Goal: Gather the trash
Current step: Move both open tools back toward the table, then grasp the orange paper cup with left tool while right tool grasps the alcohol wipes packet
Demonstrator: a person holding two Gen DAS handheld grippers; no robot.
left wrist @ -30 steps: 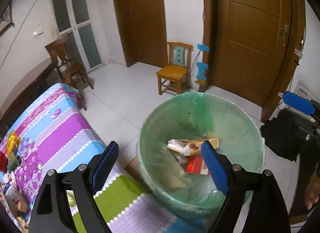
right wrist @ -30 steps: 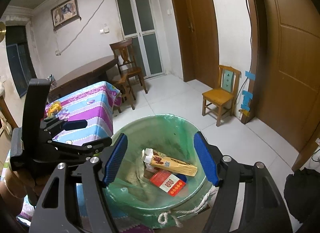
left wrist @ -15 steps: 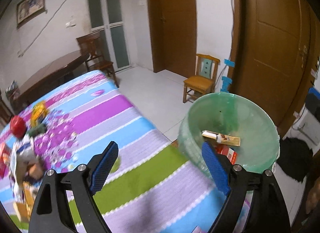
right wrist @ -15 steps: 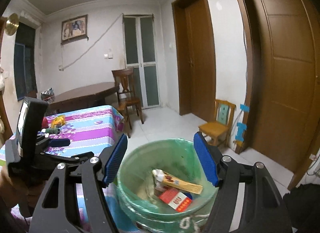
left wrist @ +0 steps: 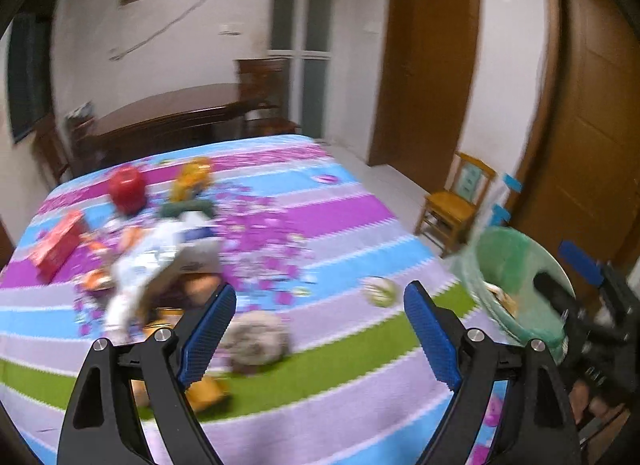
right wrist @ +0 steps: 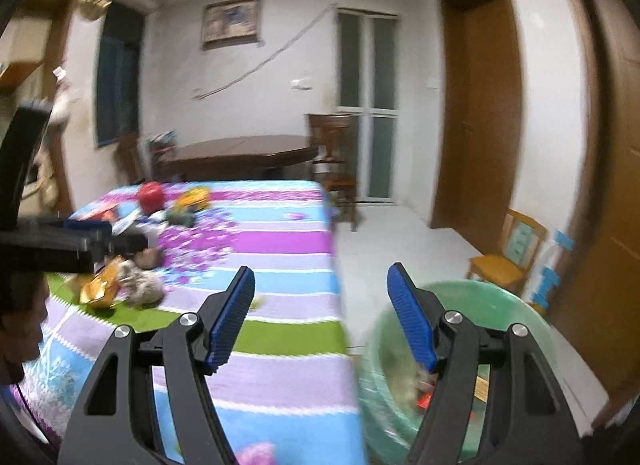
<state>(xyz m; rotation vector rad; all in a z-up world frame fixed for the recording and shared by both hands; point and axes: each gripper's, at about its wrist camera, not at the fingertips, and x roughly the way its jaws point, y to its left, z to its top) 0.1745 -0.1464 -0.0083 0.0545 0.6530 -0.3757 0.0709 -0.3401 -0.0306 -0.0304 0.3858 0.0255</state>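
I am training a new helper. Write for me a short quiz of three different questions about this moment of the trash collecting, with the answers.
1. True or false: the left gripper holds a piece of trash.
2. Which lies nearest in front of the left gripper? A) red box B) grey crumpled wad C) red round container
3. Fill in: the green-lined trash bin stands on the ____, beside the striped table.

Key: 1 false, both grippers are open and hold nothing (right gripper); 2 B; 3 floor.
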